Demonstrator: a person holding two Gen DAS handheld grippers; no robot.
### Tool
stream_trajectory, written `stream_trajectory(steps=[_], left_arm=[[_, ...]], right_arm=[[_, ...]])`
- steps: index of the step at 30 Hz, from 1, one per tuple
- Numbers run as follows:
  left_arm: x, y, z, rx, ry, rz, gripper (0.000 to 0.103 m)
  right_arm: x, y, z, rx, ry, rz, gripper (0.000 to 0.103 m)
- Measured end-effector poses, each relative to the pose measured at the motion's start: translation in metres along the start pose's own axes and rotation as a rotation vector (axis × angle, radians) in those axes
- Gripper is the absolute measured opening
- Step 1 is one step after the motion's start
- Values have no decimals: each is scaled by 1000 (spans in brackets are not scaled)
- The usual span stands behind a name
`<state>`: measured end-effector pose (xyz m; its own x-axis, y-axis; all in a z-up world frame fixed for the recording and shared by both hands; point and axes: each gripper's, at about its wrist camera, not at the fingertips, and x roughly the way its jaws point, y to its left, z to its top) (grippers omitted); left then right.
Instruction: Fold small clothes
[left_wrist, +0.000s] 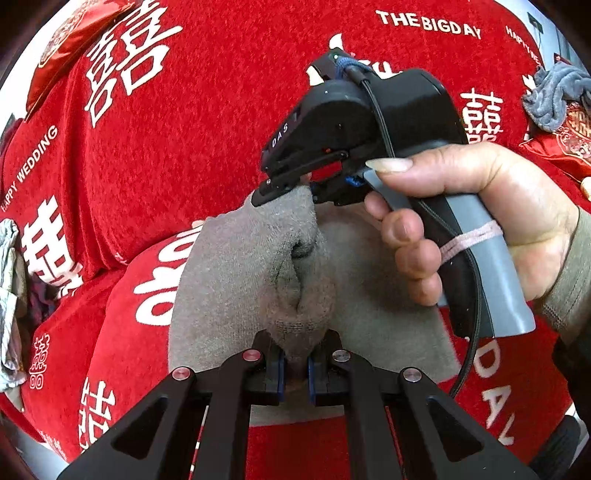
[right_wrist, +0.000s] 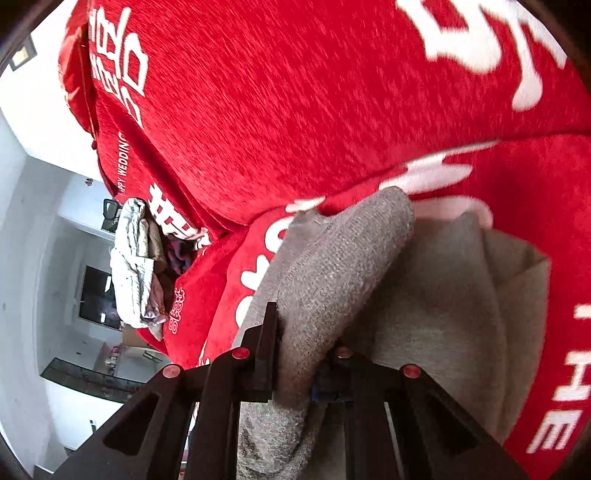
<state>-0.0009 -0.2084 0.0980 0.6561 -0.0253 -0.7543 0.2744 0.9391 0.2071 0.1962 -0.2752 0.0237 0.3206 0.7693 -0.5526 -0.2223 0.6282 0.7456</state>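
A small grey-brown knit garment (left_wrist: 240, 273) lies partly folded on the red sofa cover. My left gripper (left_wrist: 295, 363) is shut on a bunched fold at its near edge. My right gripper (left_wrist: 295, 186), held in a hand, pinches the far edge of the same raised fold. In the right wrist view the right gripper (right_wrist: 295, 350) is shut on a thick fold of the garment (right_wrist: 332, 273), lifted above the flat part (right_wrist: 443, 314).
The red sofa cover (left_wrist: 192, 147) with white lettering fills both views. A grey cloth (left_wrist: 554, 96) lies at the far right. A pale crumpled garment pile (right_wrist: 133, 262) sits at the sofa's left end, with the room floor beyond.
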Motion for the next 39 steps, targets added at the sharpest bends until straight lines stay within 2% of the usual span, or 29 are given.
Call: stream_trajectory(steps=[12, 16, 22, 26, 39], left_arm=[[-13, -28, 19, 34, -25, -30, 9], [-8, -41, 19, 57, -9, -33, 9], [9, -59, 7, 91, 48, -36, 9], [19, -71, -2, 132, 65, -13, 9], [27, -84, -8, 153, 87, -4, 9]], right_arm=[[-43, -3, 6, -35, -37, -48, 14], [-50, -9, 7, -35, -36, -65, 14], [-41, -39, 1, 7, -3, -109, 12], [-38, -56, -4, 37, 0, -118, 11], [-36, -64, -9, 12, -7, -173, 10]])
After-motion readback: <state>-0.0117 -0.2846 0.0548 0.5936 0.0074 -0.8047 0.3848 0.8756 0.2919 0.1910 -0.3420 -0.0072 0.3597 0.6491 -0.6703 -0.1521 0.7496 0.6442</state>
